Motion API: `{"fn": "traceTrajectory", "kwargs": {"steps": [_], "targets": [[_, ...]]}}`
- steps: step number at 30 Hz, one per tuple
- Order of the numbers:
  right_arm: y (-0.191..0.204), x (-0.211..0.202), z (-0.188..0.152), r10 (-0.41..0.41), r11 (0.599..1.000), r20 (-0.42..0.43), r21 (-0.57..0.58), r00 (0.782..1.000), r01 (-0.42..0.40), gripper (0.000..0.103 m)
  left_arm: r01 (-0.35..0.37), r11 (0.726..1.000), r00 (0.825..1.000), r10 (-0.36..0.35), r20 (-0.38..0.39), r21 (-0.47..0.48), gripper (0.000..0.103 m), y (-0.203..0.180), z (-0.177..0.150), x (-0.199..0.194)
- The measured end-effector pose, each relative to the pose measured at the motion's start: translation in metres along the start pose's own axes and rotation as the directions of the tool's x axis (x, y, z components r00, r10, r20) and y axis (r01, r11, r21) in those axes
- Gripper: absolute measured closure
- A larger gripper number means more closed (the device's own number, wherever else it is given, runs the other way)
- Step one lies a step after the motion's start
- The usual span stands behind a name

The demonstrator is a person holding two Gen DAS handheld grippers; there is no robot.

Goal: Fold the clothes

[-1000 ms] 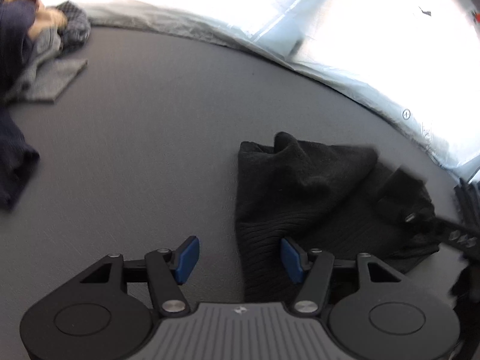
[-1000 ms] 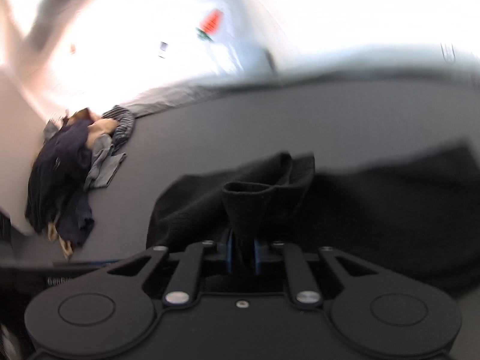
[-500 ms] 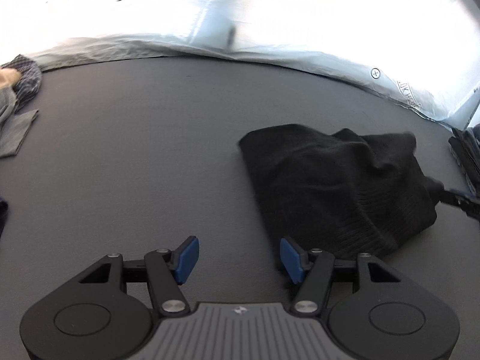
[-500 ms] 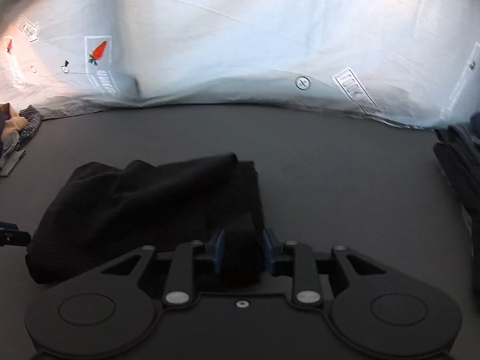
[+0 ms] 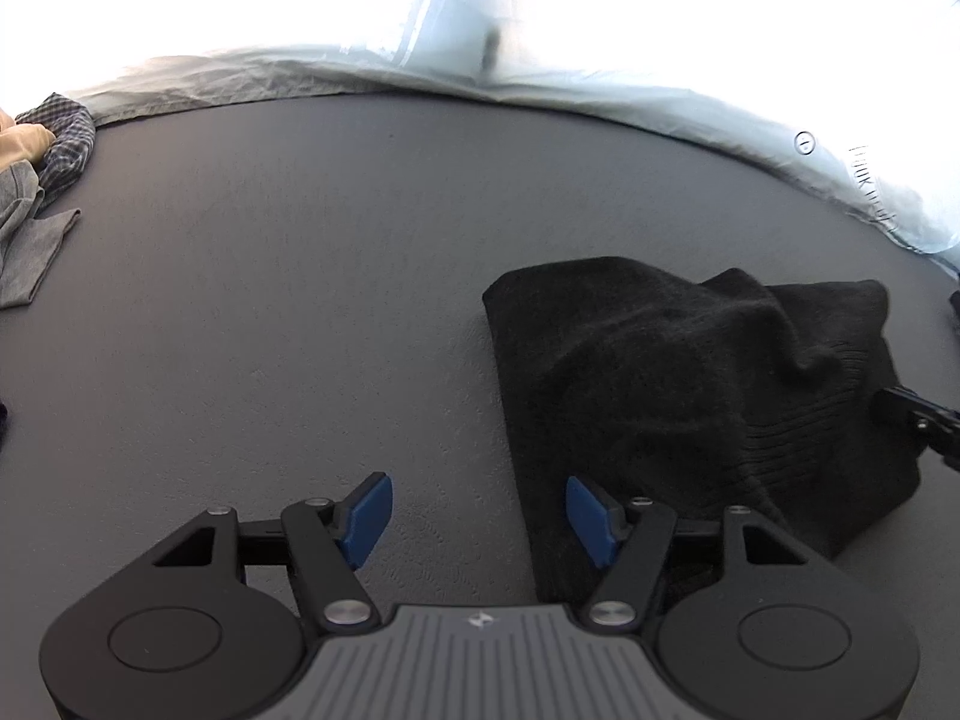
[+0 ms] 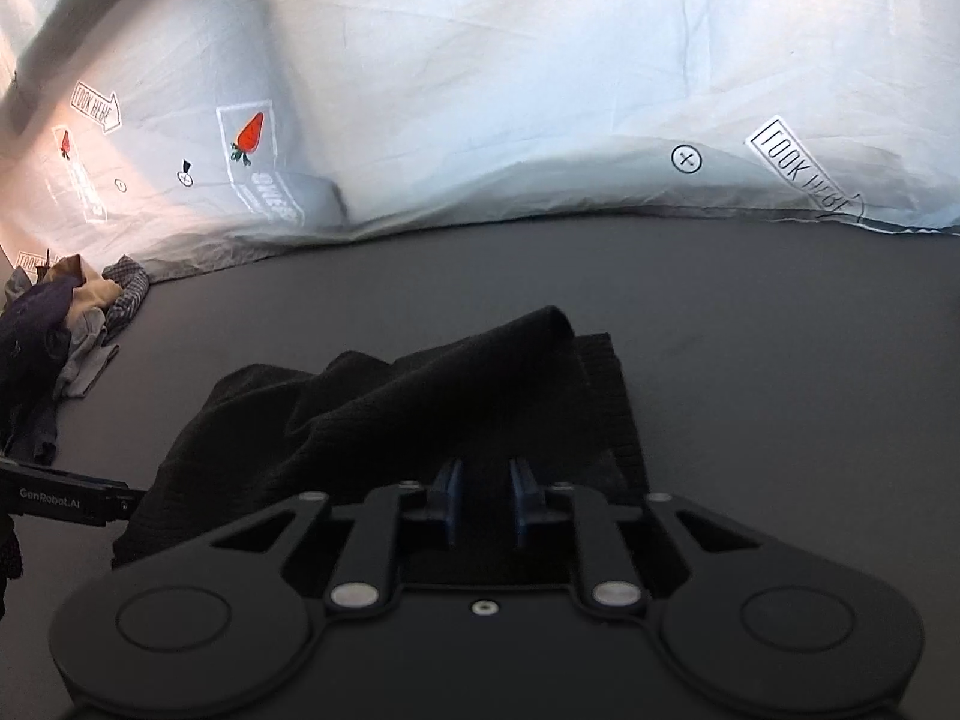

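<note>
Two tools are on my screens: my right tool (image 6: 483,501) pinches the black knit sweater's (image 5: 678,372) edge. It lies crumpled on the grey desk (image 5: 300,300), my left tool (image 5: 477,516) spread wide at its near corner.

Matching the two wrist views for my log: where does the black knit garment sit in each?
Left wrist: black knit garment right of centre, beside the open left hand-held gripper.
Right wrist: centre, lower half, pinched by the right hand-held gripper.
Shared landmark: clothes pile at far left.
</note>
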State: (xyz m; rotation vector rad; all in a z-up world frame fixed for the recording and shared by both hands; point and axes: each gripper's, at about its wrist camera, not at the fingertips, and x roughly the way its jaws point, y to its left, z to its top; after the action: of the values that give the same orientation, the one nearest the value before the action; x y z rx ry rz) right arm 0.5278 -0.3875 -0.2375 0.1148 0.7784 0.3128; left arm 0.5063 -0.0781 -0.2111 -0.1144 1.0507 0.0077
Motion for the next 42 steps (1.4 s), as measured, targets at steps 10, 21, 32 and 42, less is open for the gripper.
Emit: {"fn": "traceTrajectory", "kwargs": {"steps": [10,21,32,42], "targets": [[-0.031,-0.048,-0.006,-0.004,0.993,0.084,0.119,0.996,-0.006,0.095,-0.007,0.999,1.000,0.007,-0.012,-0.038,0.027,0.007,0.003,0.007],[-0.049,-0.037,-0.010,-0.066,0.978,0.056,0.200,0.996,0.054,0.053,0.056,0.998,0.998,-0.056,-0.019,-0.038,0.024,0.010,0.008,0.005],[-0.041,0.019,0.010,0.082,0.991,-0.066,0.116,0.994,-0.074,0.020,0.226,0.972,0.974,-0.227,-0.014,-0.061,0.024,-0.007,0.025,0.019],[-0.022,0.024,0.013,0.070,0.993,-0.083,0.100,0.994,-0.061,0.034,0.232,0.971,0.973,-0.233,0.001,-0.061,0.056,-0.025,0.025,0.020]]}}
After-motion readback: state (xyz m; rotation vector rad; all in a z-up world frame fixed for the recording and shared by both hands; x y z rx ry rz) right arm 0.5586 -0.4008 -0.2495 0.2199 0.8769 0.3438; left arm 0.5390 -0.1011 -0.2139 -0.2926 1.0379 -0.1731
